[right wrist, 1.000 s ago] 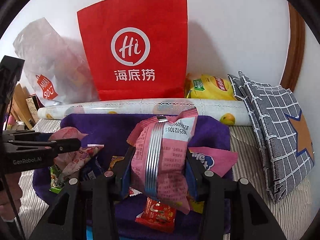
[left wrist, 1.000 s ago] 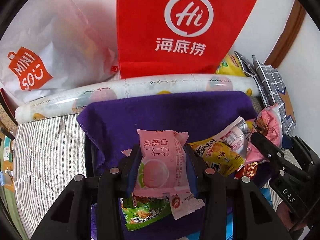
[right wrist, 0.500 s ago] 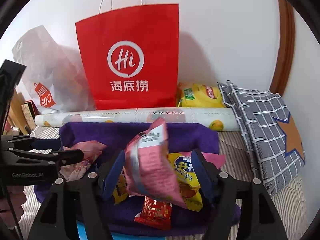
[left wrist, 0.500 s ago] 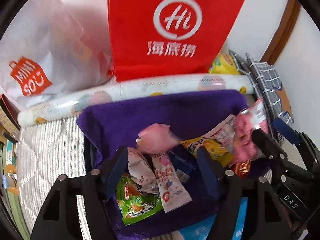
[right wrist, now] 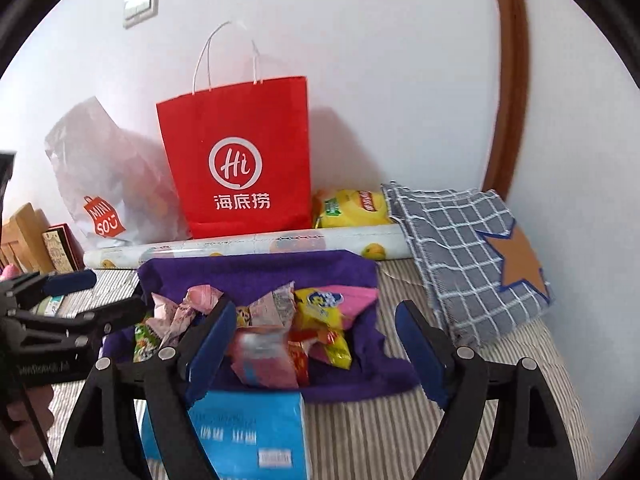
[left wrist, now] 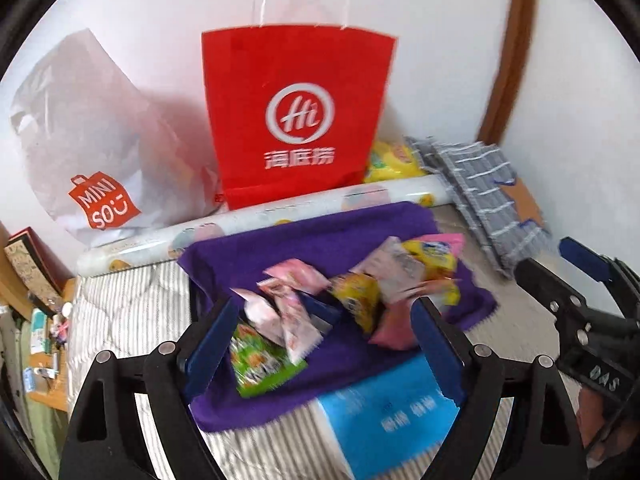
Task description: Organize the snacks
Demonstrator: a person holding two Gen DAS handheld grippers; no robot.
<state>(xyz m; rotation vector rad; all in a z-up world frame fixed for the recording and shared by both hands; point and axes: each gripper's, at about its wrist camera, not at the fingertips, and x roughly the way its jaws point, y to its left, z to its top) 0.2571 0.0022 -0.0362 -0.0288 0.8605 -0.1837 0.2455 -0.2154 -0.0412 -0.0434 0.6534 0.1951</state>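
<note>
A heap of snack packets (left wrist: 352, 300) lies on a purple cloth (left wrist: 320, 240) on the striped bed. It holds pink packets (left wrist: 298, 276), a green packet (left wrist: 260, 364) and yellow packets (left wrist: 430, 258). The same heap shows in the right wrist view (right wrist: 276, 324) on the purple cloth (right wrist: 260, 268). My left gripper (left wrist: 324, 346) is open and empty, above the near edge of the heap. My right gripper (right wrist: 316, 344) is open and empty, above the heap's near right side. A pink packet (right wrist: 262, 362) lies just beyond its left finger.
A red paper bag (left wrist: 296, 116) stands against the wall, with a white Miniso bag (left wrist: 88, 152) to its left. A rolled sheet (right wrist: 256, 246) lies behind the cloth. A yellow chip bag (right wrist: 352, 208) and checked cushion (right wrist: 464, 248) are at right. A blue box (right wrist: 248, 432) lies in front.
Both grippers opened and let their pink packets drop onto the heap, then pulled back and up from the cloth. The whole red bag now shows.
</note>
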